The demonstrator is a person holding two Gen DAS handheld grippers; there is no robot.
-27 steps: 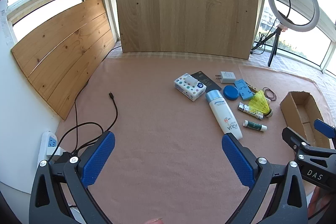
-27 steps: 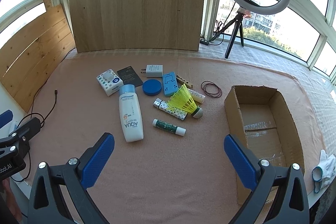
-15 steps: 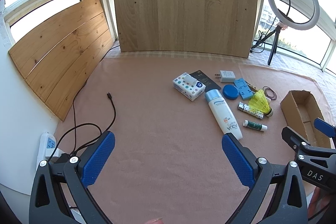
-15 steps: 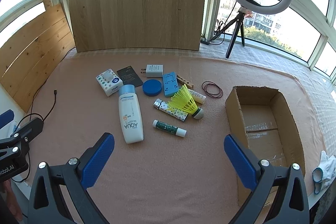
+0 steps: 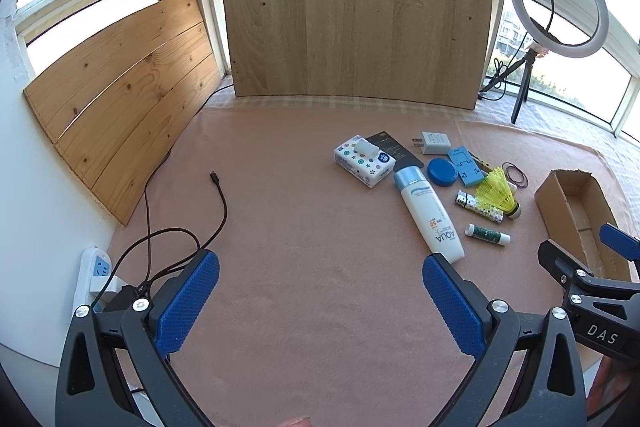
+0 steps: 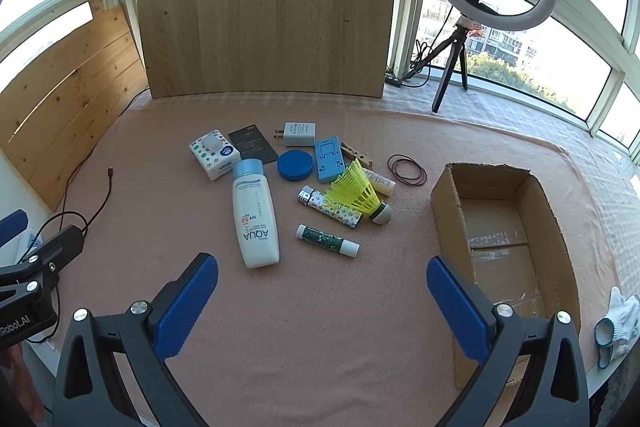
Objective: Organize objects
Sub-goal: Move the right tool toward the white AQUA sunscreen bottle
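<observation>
On the bench: nothing picked yet | both hand-held grippers spread, holding nothing | next: grab glue stick, drop in box

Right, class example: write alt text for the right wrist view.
An open right gripper hovers over a pink table, facing scattered small items including a white sunscreen bottle and yellow shuttlecock. An empty cardboard box sits right.

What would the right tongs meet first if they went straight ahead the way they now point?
Probably the small green tube: it lies on the pink cloth just ahead of the open right tongs, between their line of travel and the yellow shuttlecock. Depth is hard to judge, so bare cloth may come first.
</observation>
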